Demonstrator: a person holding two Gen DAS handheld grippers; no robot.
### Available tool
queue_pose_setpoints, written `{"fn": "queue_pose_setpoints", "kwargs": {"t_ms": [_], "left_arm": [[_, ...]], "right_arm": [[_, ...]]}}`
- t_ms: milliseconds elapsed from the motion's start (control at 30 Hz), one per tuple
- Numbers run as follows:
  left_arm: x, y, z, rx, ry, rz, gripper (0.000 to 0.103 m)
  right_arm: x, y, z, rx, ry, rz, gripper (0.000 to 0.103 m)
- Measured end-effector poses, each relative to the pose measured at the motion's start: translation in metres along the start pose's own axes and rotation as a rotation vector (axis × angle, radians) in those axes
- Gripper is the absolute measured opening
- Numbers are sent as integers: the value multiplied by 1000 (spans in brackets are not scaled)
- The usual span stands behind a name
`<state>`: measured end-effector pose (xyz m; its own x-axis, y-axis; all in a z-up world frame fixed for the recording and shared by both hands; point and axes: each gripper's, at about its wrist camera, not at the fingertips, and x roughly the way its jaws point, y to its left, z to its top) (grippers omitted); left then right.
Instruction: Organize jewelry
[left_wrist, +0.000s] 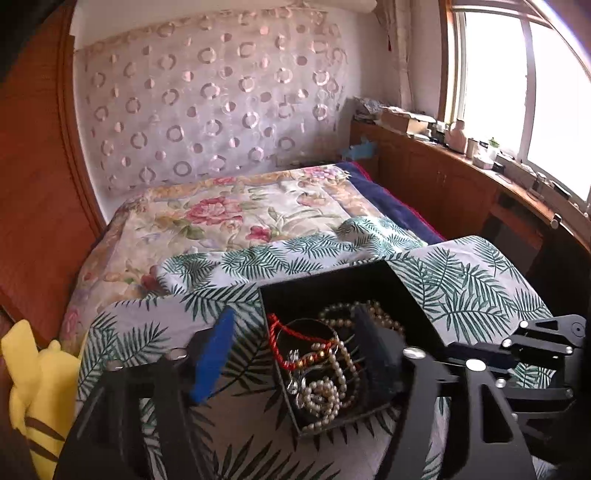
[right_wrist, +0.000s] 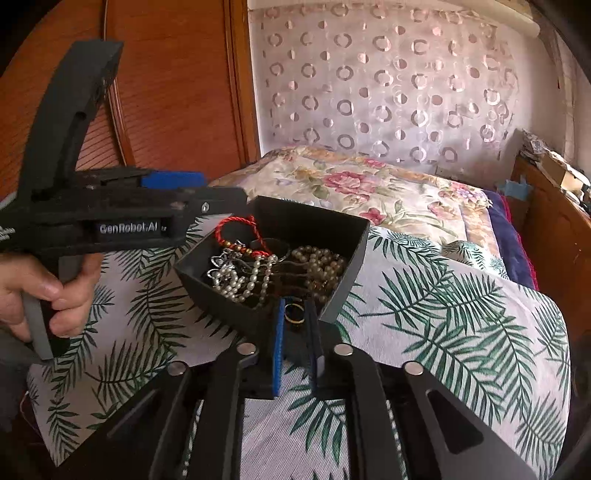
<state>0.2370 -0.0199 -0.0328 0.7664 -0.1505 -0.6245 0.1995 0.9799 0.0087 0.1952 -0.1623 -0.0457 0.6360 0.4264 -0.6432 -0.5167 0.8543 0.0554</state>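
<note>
Left wrist view: black box (left_wrist: 332, 295) sits on the palm-leaf cloth (left_wrist: 480, 280), near the cloth's right front part, lid off. Inside: pearl strands (left_wrist: 332, 391), a red cord (left_wrist: 291, 347), a silver piece (too tangled to tell more). Left gripper (left_wrist: 295, 354) is released, jaws wide; blue pad (left_wrist: 212, 358) stands outside the box's left wall, the dark finger (left_wrist: 380, 354) is over the box interior. So the fingers straddle that wall, no grip visible. Yellow plush (left_wrist: 33, 391) at the bed's left edge.

Right wrist view: right gripper (right_wrist: 297, 321) is clenched on a gold ring (right_wrist: 294, 313), held between the two pads just at the box's (right_wrist: 347, 266) near corner. Left gripper (right_wrist: 173, 184) reaches in from the left over the box's far-left rim, hand (right_wrist: 40, 288) on its handle. Pearls (right_wrist: 236, 277) and cord (right_wrist: 236, 229) lie piled in the box.
</note>
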Motion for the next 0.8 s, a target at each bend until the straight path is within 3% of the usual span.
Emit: {"fn": "queue_pose_setpoints", "kwargs": {"t_ms": [200,300,367,633,800], "left_arm": [[-28,0,-17,-8,-59,42,95],[-47,1,-27,-17,-96,52,95],[-55,2,-32,-29,-104,43,95],[-90,0,-47,-57,-162,68,95],[-113,-5,-55,-73,-186,101,95]], "right_arm": [[-24,4,-3,37,-48,-14,24],[-36,7,-5,59,-76,-19,35],[-42,8,-5,66,-90,-26,37],[-65,13,-3,78,-143,-69,60],[-94,19,-5,95,-227,-146,94]]}}
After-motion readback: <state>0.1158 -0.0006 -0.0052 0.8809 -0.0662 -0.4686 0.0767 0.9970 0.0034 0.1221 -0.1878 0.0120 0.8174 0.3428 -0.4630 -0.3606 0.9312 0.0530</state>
